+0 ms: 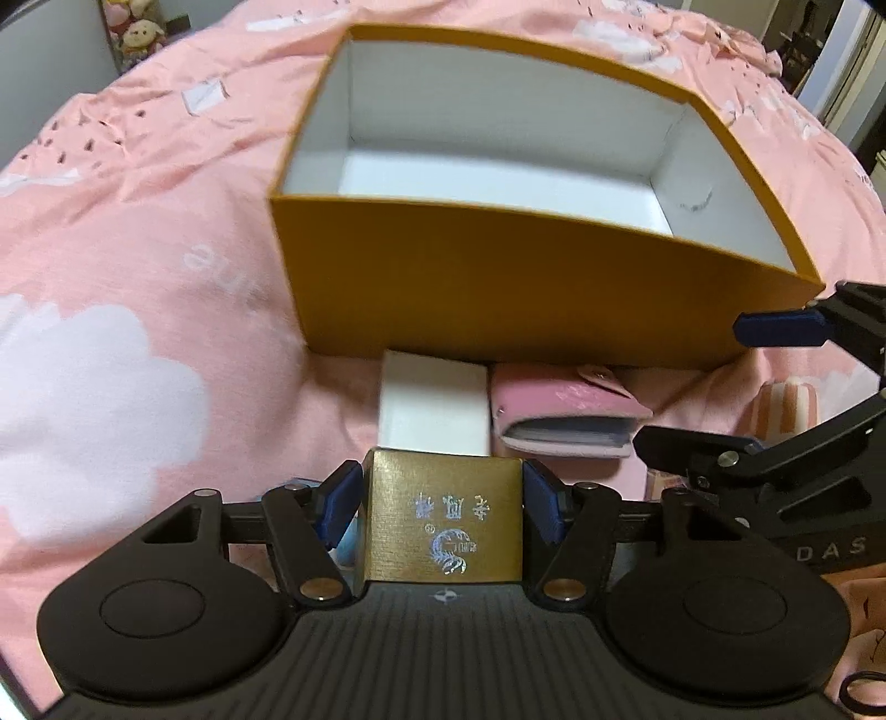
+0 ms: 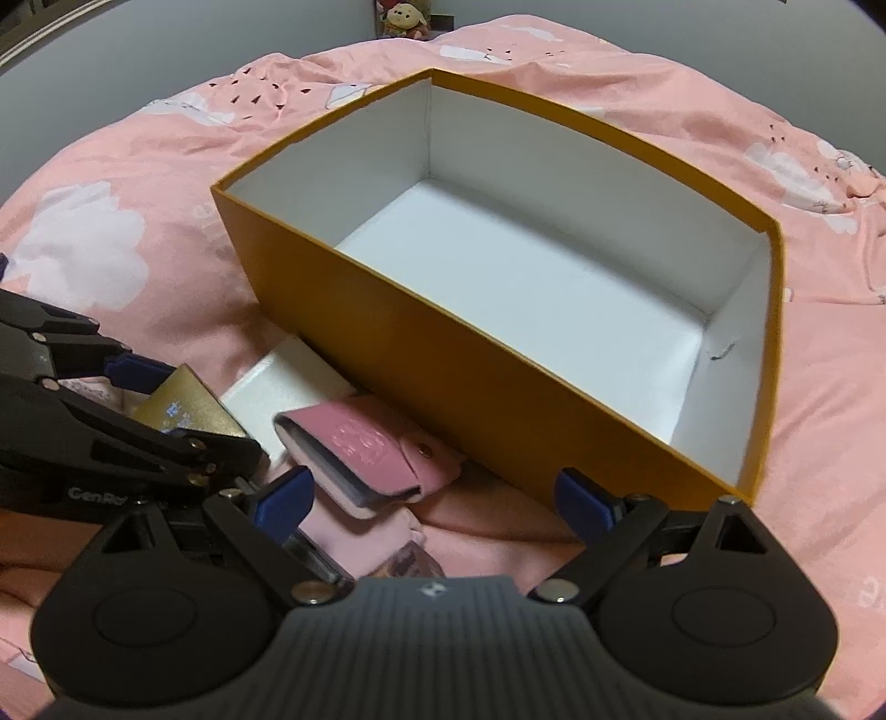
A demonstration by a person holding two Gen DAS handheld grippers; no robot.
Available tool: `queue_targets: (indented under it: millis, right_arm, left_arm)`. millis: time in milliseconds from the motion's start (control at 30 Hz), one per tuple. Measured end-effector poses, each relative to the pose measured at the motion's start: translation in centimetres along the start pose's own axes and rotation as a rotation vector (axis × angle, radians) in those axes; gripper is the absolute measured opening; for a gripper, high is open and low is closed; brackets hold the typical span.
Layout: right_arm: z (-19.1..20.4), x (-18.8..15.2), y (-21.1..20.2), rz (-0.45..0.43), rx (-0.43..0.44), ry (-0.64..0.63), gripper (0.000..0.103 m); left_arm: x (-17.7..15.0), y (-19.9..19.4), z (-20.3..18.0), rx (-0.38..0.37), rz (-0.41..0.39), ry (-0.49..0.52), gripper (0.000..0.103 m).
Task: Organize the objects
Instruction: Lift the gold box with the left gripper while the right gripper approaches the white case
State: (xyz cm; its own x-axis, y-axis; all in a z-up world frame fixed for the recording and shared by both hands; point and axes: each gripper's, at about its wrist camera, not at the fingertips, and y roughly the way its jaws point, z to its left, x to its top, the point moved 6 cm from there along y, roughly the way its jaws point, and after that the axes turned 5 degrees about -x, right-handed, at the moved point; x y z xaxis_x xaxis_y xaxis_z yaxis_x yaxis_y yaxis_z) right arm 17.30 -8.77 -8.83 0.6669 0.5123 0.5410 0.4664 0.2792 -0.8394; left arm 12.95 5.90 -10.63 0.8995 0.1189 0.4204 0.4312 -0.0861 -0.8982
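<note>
A small gold box (image 1: pixel 443 526) with silver print sits between the blue pads of my left gripper (image 1: pixel 440 498), which press on both of its sides. Just beyond it lie a white box (image 1: pixel 434 412) and a pink card wallet (image 1: pixel 570 415), both against the front wall of the big orange box (image 1: pixel 498 288), whose white inside is empty. In the right wrist view my right gripper (image 2: pixel 434 498) stands open over pink fabric, with the pink wallet (image 2: pixel 365 454) just ahead of its left finger. The left gripper (image 2: pixel 177 410) and the gold box (image 2: pixel 188 412) show at the left.
Everything rests on a pink bedspread (image 1: pixel 138 277) with white cloud prints. A pink-and-white striped item (image 1: pixel 786 410) lies under my right gripper (image 1: pixel 736 387). Something light blue (image 1: pixel 349 545) peeks out beside the gold box. Plush toys (image 1: pixel 138 33) stand far back.
</note>
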Motion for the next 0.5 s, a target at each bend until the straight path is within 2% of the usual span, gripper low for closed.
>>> queue_targets:
  millis: [233,367,500]
  right_arm:
    - [1.2,1.5,0.2,-0.004,0.075,0.024,0.094]
    - [2.6,2.4,0.6,0.026,0.145,0.050,0.084]
    - [4.0,3.2,1.4,0.067,0.208,0.079,0.082]
  left_arm:
    - [1.0,-2.8,2.3,0.022,-0.102,-0.054,0.071]
    - [1.5,-3.6,3.4,0.027,-0.133,-0.074,0.071]
    - [1.6,-4.2,4.5,0.023,-0.152,-0.092,0.071]
